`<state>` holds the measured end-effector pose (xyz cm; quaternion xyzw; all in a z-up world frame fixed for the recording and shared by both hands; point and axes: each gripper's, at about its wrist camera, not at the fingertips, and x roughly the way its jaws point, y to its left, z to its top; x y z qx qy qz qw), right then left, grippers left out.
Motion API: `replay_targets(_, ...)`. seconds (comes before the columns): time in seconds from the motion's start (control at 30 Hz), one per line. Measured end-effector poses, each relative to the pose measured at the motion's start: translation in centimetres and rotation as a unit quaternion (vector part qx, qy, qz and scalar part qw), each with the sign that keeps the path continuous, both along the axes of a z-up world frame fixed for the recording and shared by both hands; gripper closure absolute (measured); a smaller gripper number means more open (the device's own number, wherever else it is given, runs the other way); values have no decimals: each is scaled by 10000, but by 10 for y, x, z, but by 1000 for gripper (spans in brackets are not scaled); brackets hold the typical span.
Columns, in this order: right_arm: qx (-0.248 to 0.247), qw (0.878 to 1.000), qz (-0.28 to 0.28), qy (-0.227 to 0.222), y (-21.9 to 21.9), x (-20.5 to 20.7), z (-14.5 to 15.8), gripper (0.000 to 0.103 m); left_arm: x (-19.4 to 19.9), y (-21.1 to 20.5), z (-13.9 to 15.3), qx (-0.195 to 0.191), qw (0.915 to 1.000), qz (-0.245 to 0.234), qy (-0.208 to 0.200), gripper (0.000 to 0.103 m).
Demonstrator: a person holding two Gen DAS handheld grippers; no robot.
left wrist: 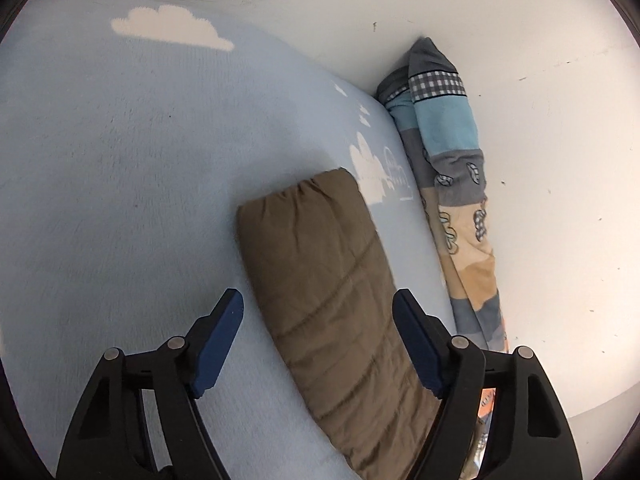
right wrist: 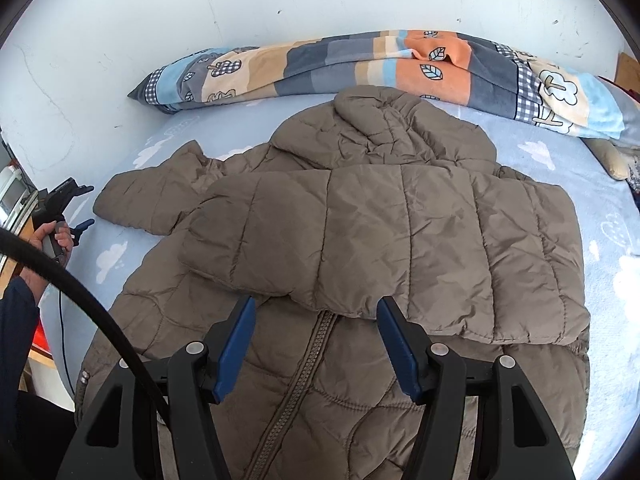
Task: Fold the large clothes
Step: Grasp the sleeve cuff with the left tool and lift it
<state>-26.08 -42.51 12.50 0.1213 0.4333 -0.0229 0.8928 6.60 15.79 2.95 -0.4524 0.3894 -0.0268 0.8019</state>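
A brown quilted hooded jacket [right wrist: 380, 240] lies front up on the light blue bed sheet [right wrist: 560, 168]. Its right sleeve is folded across the chest; its left sleeve [right wrist: 152, 196] stretches out to the left. My right gripper [right wrist: 316, 312] is open and empty, hovering just above the folded sleeve's cuff and the zipper. My left gripper [left wrist: 318, 308] is open and empty, its jaws either side of the outstretched sleeve [left wrist: 320, 280] and above it. It also shows in the right wrist view [right wrist: 80, 208], held by a hand just left of the sleeve's cuff.
A rolled patterned blanket [right wrist: 360, 68] lies along the white wall [right wrist: 280, 0] at the far bed edge; it also shows in the left wrist view [left wrist: 452, 184]. A black cable [right wrist: 80, 292] arcs at the left. Furniture stands beyond the bed's left edge.
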Motion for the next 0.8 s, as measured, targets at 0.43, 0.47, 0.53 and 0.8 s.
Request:
replay_targets(0.43,-15,10000,-79,54,-8,1,-7,36,29,-9,-19,-199,9988,350,-263,87)
replay_targets(0.47,-21,9999,-99,63,-8,1,-8,36,28,-11,-17,-166,9988,355,-295,87)
replay_targets(0.53,21,9999,-125,79,-11,2,-9,36,26,-14,-10,12,9986,387,-370,89)
replay_targets(0.8,57,9992,-338,-227,-21,-7,11,36,3,-49,80,526,9916,99,-1178,89)
